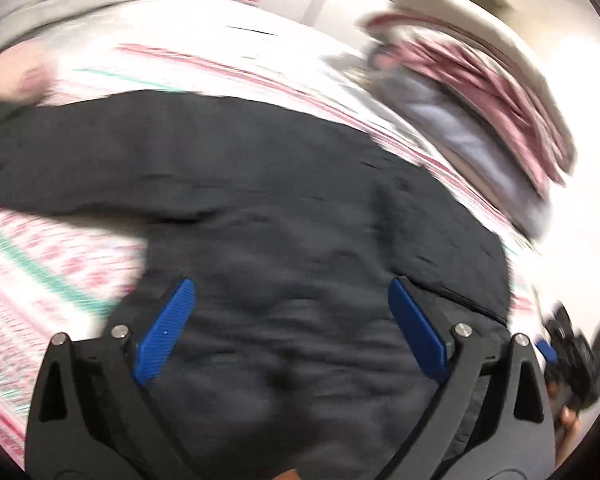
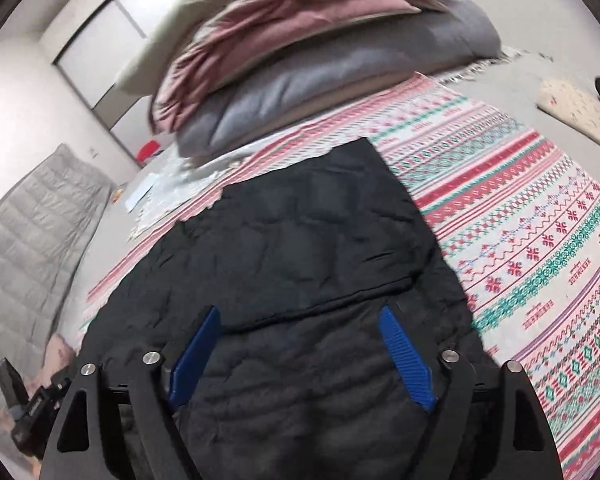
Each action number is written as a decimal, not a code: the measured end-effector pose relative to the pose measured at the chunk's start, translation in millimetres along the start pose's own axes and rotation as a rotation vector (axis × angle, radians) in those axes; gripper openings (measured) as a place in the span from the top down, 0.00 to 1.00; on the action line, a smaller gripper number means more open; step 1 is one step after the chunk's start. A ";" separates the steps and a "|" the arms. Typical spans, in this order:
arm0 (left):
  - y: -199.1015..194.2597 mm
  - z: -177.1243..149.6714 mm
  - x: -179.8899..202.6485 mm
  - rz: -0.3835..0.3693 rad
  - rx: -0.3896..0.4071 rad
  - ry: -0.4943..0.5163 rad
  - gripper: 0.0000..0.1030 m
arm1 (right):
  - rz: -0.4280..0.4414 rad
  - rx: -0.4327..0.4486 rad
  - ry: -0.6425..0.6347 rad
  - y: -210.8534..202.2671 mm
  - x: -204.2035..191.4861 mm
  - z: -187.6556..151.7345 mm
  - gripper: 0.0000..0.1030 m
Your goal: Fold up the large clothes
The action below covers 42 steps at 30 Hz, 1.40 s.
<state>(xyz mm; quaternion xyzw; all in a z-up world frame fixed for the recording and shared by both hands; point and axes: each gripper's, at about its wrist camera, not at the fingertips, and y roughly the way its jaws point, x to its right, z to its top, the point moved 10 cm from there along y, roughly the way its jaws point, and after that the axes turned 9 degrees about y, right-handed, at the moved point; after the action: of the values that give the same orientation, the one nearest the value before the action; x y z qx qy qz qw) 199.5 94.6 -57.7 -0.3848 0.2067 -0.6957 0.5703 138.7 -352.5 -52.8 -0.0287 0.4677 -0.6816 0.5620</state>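
Spread across the floor is a patterned cloth (image 2: 520, 216) with red, green and white bands, and on it lies a dark quilted jacket (image 2: 300, 248), flattened out with its stitched panels facing up. In the left wrist view, which is badly smeared by motion, the jacket (image 1: 260, 200) has one sleeve stretched out to the left over the cloth (image 1: 40, 256). The left gripper (image 1: 290, 292) sits over the jacket with its blue pads (image 1: 164, 332) set wide apart and nothing between them. The right gripper (image 2: 300, 316) is likewise spread wide over the dark fabric, its blue pads (image 2: 408, 360) clear of any fold, just short of a seam line that runs across the jacket. Beyond the jacket's far edge is a pile of bedding (image 2: 300, 60): a grey cushion at the bottom, pink folded cloth on top of it and a pale pillow behind. A grey quilted mat (image 2: 28, 240) lies along the wall at the left of the right wrist view, and a small red object (image 2: 148, 148) sits near the wall's base. A floral cushion (image 2: 576, 108) rests on the bare floor at the right, well apart from the jacket.
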 end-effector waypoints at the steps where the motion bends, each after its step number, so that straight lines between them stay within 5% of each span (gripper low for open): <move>1: -0.3 -1.4 -13.8 0.011 0.014 -0.028 0.05 | -0.003 -0.003 -0.020 0.6 -1.5 -7.5 0.18; 9: 24.1 -19.1 -169.7 0.116 0.083 -0.346 0.05 | -0.062 -0.104 0.003 32.3 15.3 -35.7 0.18; 12: 21.3 -10.8 -196.3 0.069 0.169 -0.419 0.05 | -0.066 -0.098 0.024 40.0 19.2 -32.6 0.18; 20: 22.2 23.5 -264.5 0.137 0.288 -0.539 0.09 | -0.154 -0.082 -0.020 49.3 32.1 -31.5 0.18; 23: 20.5 27.3 -279.1 0.189 0.291 -0.583 0.24 | -0.159 -0.081 -0.009 51.1 36.4 -29.9 0.18; 25: 20.8 29.6 -285.1 0.244 0.260 -0.585 0.64 | -0.158 -0.081 0.000 52.4 38.0 -29.0 0.18; 27: 18.7 34.6 -285.9 0.265 0.231 -0.584 0.88 | -0.159 -0.084 -0.004 54.4 37.7 -29.0 0.18; 34: -28.5 89.2 -237.6 0.140 0.370 -0.446 0.93 | -0.138 -0.085 -0.001 53.1 36.5 -27.0 0.18; 42: -67.4 146.9 -108.3 -0.043 0.457 -0.167 0.93 | -0.125 -0.072 0.002 49.3 33.4 -25.7 0.18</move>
<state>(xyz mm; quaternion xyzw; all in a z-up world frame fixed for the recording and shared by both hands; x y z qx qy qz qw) 275.8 237.8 49.6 -0.3064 -0.0123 -0.7021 0.6427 148.4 -360.1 -116.4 -0.0775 0.4895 -0.6983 0.5164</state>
